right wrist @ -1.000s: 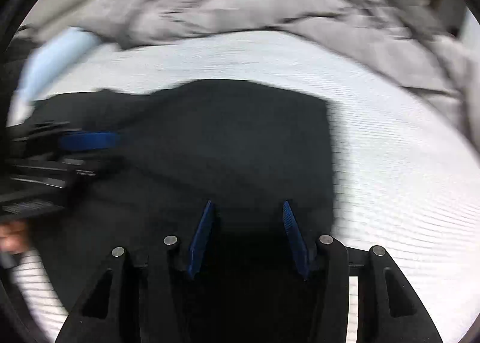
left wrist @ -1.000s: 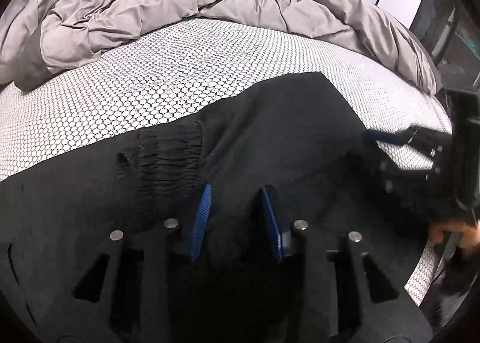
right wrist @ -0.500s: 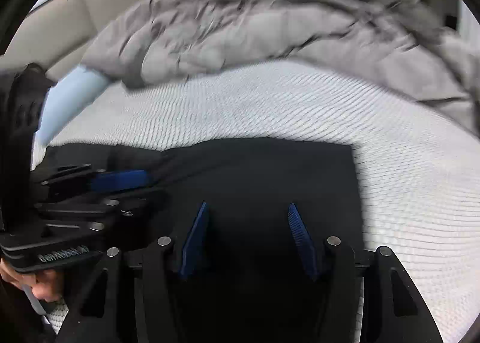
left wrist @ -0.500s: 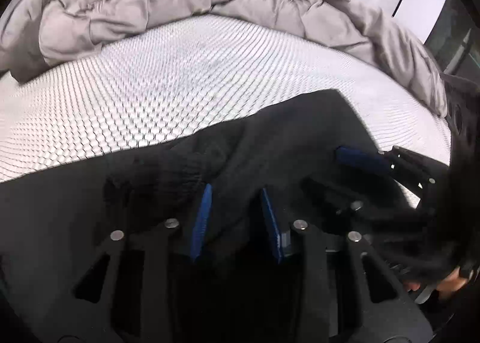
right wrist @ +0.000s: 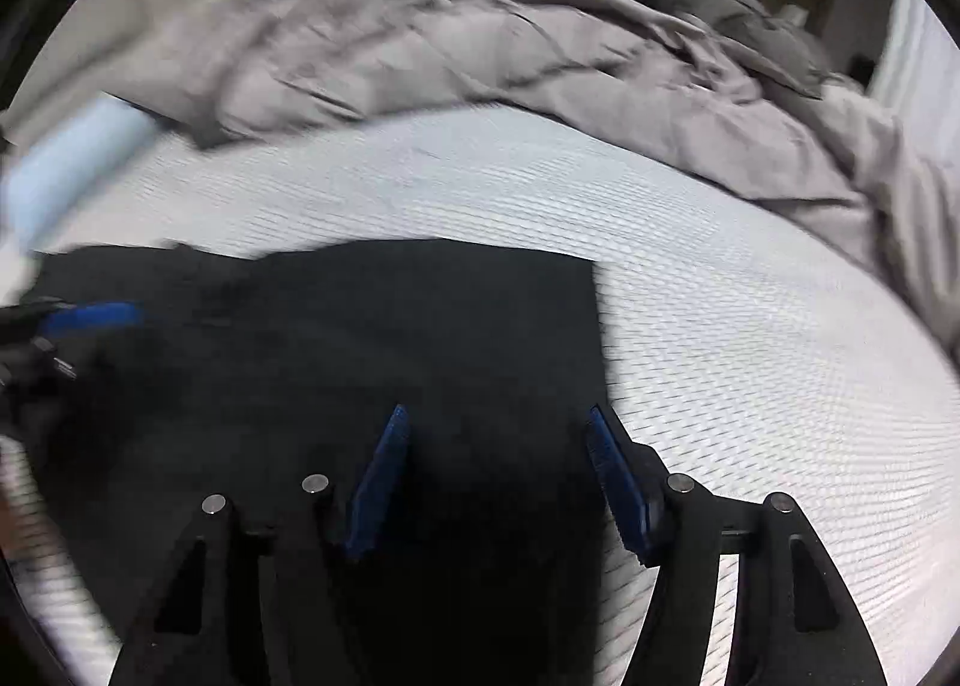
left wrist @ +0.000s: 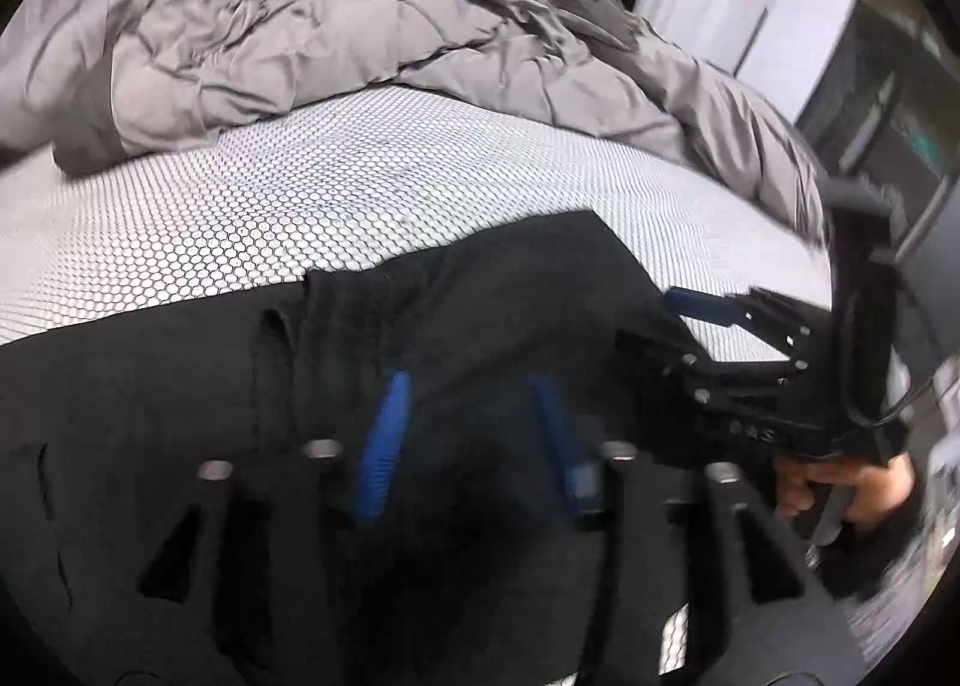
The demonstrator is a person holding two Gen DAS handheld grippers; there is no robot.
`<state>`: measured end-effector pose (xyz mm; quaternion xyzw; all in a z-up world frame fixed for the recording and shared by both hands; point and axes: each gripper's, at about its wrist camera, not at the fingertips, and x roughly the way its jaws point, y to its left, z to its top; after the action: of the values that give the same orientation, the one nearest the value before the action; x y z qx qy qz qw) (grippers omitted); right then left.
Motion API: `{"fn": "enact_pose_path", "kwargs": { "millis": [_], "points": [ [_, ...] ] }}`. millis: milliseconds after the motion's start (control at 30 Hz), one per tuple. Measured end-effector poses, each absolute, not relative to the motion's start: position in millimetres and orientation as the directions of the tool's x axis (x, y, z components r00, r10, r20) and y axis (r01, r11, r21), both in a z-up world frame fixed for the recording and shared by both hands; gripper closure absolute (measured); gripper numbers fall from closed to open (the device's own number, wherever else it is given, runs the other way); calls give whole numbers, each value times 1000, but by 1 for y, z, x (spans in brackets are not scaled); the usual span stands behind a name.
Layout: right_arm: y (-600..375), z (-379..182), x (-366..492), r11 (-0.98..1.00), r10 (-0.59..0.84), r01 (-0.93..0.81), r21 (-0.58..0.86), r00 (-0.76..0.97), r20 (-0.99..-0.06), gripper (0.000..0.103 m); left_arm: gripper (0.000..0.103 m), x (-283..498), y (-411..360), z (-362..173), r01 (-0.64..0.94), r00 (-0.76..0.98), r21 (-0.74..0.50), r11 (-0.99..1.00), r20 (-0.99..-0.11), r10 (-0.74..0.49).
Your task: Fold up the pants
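Both tools have just spread their jaws and let go: the left tool (left wrist: 468, 434) and right tool (right wrist: 498, 476) hover released above the black pants (left wrist: 480, 314), folded on the bed (left wrist: 300, 206) below the grey duvet (left wrist: 360, 44). That fold looks laid; next likely needs regrasping 1 edge.

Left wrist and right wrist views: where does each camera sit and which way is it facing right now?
Left wrist: on the left gripper, angled down at the black pants; the right gripper and a hand show at right.
Right wrist: on the right gripper, angled down over the pants' right edge; the left gripper shows at left.
Shared: pants, white mattress, grey duvet.
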<state>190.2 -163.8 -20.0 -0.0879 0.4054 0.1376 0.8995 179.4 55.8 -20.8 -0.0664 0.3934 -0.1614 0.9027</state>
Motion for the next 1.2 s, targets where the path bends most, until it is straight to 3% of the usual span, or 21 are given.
{"fn": "enact_pose_path", "kwargs": {
  "millis": [133, 400, 467, 567, 700, 767, 933, 1067, 1200],
  "points": [
    [-136, -40, 180, 899, 300, -437, 44, 539, -787, 39, 54, 178, 38, -56, 246, 572, -188, 951, -764, -299],
    [-170, -51, 166, 927, 67, -333, -172, 598, -798, 36, 51, 157, 46, -54, 281, 602, -136, 950, -746, -285],
    [-190, -48, 164, 954, 95, -285, -94, 584, -806, 36, 51, 144, 45, -41, 250, 631, -113, 962, -735, -250],
    [-198, -31, 152, 954, 223, -295, 46, 601, -768, 37, 46, 130, 34, -24, 334, 646, -122, 935, -692, -322],
    [-179, -23, 143, 941, 272, -334, 60, 636, -722, 32, 44, 137, 14, -47, 367, 570, -105, 924, -760, -312],
    [-177, -25, 143, 951, 228, -309, 21, 652, -723, 33, 44, 139, 12, -58, 365, 583, -46, 930, -767, -266],
    [-192, -11, 126, 966, 55, -207, -154, 748, -661, 33, 44, 137, 22, -59, 350, 582, -82, 933, -762, -285],
    [-201, 1, 112, 952, 238, -306, 9, 721, -651, 33, 41, 139, 19, -62, 344, 587, -60, 937, -765, -264],
    [-167, -22, 119, 910, 283, -413, -8, 637, -717, 34, 38, 145, 15, -64, 342, 589, -52, 938, -766, -257]
  ]
}}
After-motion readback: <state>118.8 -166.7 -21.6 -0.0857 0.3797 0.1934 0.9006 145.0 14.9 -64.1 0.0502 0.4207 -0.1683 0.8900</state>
